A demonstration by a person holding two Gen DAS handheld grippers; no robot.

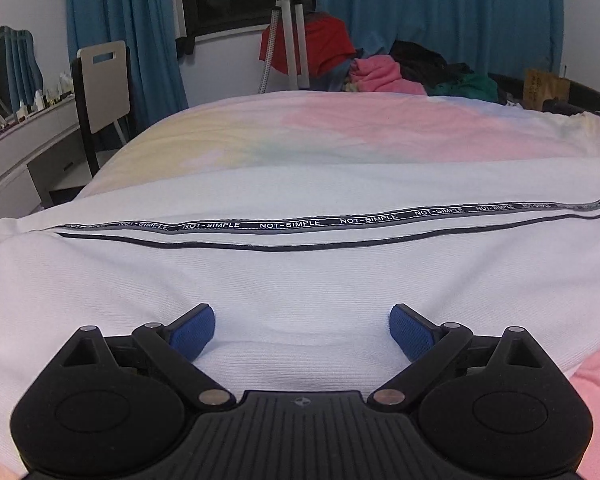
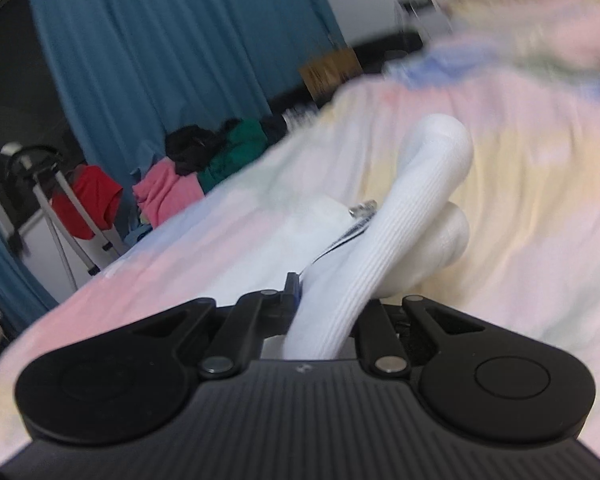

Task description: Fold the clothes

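The white garment [image 1: 300, 272] is lying spread across the pastel bed sheet [image 1: 340, 128], and I am working on it with both grippers. My left gripper [image 1: 302, 330] is hovering just over the cloth with its jaws wide apart, gripping nothing. My right gripper [image 2: 324, 300] is clenching a bunched, ribbed fold of the same white fabric [image 2: 380, 240] and holding it up off the bed — that view is blurring, so I cannot tell which part of the garment this is. I am judging the fold as partway: one portion is being lifted, the main panel is lying flat. The fabric is looking soft and finely ribbed, with a black "NOT-SIMPLE" tape [image 1: 300, 222] and a thin dark line running across it.
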